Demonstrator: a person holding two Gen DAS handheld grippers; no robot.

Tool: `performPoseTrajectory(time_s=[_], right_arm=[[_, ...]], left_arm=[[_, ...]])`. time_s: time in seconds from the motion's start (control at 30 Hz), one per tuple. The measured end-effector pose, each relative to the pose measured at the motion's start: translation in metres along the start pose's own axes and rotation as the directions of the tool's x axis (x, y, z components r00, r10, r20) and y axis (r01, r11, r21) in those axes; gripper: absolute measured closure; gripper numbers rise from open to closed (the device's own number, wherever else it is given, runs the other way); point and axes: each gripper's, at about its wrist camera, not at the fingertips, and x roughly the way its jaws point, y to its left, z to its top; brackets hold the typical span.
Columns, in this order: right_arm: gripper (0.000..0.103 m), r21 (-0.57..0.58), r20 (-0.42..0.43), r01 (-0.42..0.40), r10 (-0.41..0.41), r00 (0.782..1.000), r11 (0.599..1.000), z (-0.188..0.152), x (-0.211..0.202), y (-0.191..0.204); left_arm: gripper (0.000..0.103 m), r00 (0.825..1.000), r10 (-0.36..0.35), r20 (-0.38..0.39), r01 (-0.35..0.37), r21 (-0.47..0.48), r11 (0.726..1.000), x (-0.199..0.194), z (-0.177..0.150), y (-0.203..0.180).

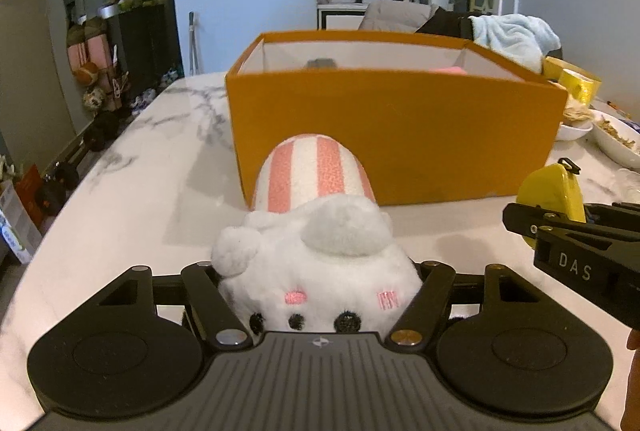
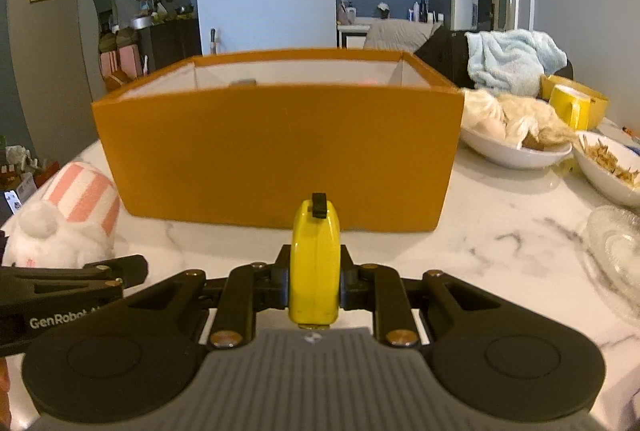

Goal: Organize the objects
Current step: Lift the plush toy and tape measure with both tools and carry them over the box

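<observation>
An orange box point(image 2: 276, 155) stands open-topped on the marble desk point(image 2: 500, 243), and everything else can be placed from it. Just in front of its near wall, toward its left end, the left gripper point(image 1: 320, 271) holds a white plush toy point(image 1: 316, 255); the jaws are clenched on the toy's fluffy sides. The toy's face, with its black eyes and pink cheeks, points back at the camera, and its pink-and-white striped end points at the box, close to the wall; whether it touches cannot be told.

In front of the same wall, nearer its middle, the right gripper point(image 2: 315, 281) has its jaws clamped on a yellow tape measure point(image 2: 315, 263). The tape measure stands on edge, its black tab at the end toward the box, a little short of the wall. The two grippers are side by side, the left one's black arm showing at the left edge of the right wrist view.

Inside the box, only the tops of a grey thing point(image 1: 321, 62) and a pink thing point(image 1: 448, 70) show over the rim; what they are cannot be told.

To the right of the box are two white bowls point(image 2: 516, 151) of food, a clear glass dish point(image 2: 616, 247) and a yellow mug point(image 2: 568, 107). Behind its right corner a pale blue towel point(image 2: 516, 59) lies over a dark chair point(image 2: 444, 51).
</observation>
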Motion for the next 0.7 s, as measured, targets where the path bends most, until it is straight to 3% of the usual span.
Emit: performPoseTrajectory(time_s=[0.33,0.7], right_arm=[[0.081,-0.01,0.086,-0.037,0.038,0.996,0.999,0.03,-0.037,0.001],[0.081,-0.048,0.188,-0.044,0.052,0.981,0.998,0.084,-0.059,-0.004]], left_arm=[[0.023,0.994,-0.055,0.091,0.053,0.03,0.998,-0.028,0.031,-0.009],[0.023,0.981,-0.064,0.183,0.06,0.028,0.998,-0.039,0.082,0.001]])
